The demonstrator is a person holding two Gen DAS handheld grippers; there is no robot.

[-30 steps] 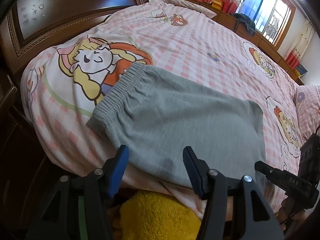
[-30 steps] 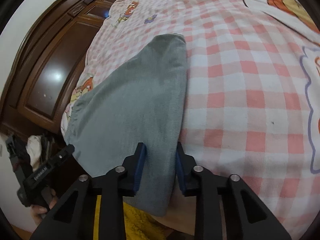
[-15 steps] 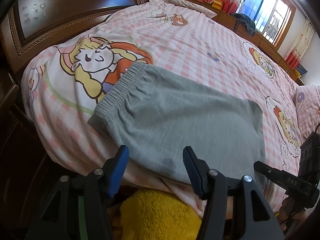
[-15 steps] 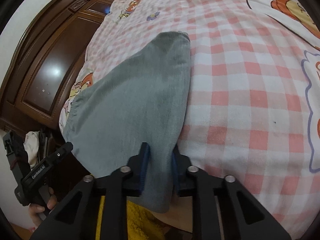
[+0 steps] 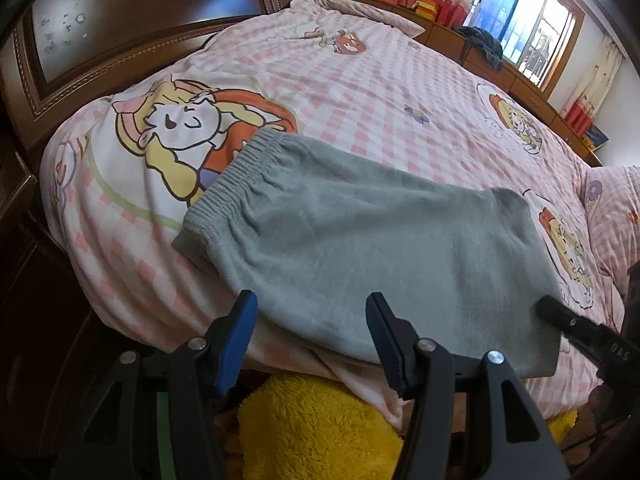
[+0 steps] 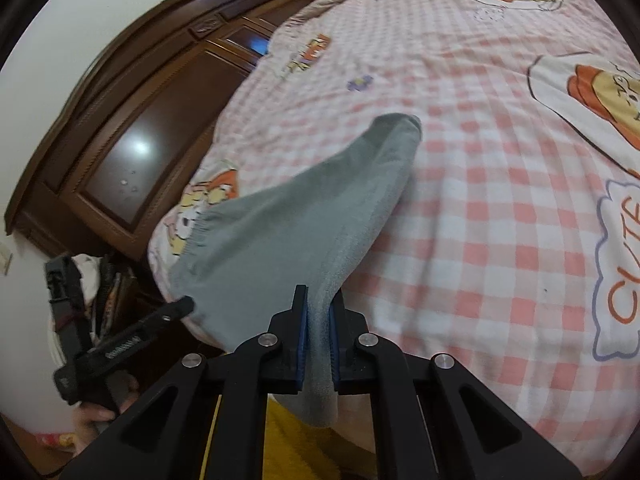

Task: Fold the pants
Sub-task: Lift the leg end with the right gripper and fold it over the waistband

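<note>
Right wrist view: your right gripper pinches the near edge of the grey pants at 6 o'clock, pads pressed onto the fabric. Pants run toward 12 over the checked quilt. Left wrist view: your left gripper is spread wide, nothing between its fingers, just short of the pants' near edge. Waistband at 10 o'clock; headboard beyond.

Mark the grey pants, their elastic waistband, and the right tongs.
grey pants [image 5: 360, 248]: left wrist view, middle of the fabric.
elastic waistband [image 5: 240, 168]: left wrist view, gathered edge.
right tongs [image 6: 319, 312]: right wrist view, between the tips, shut on the pants' edge.
</note>
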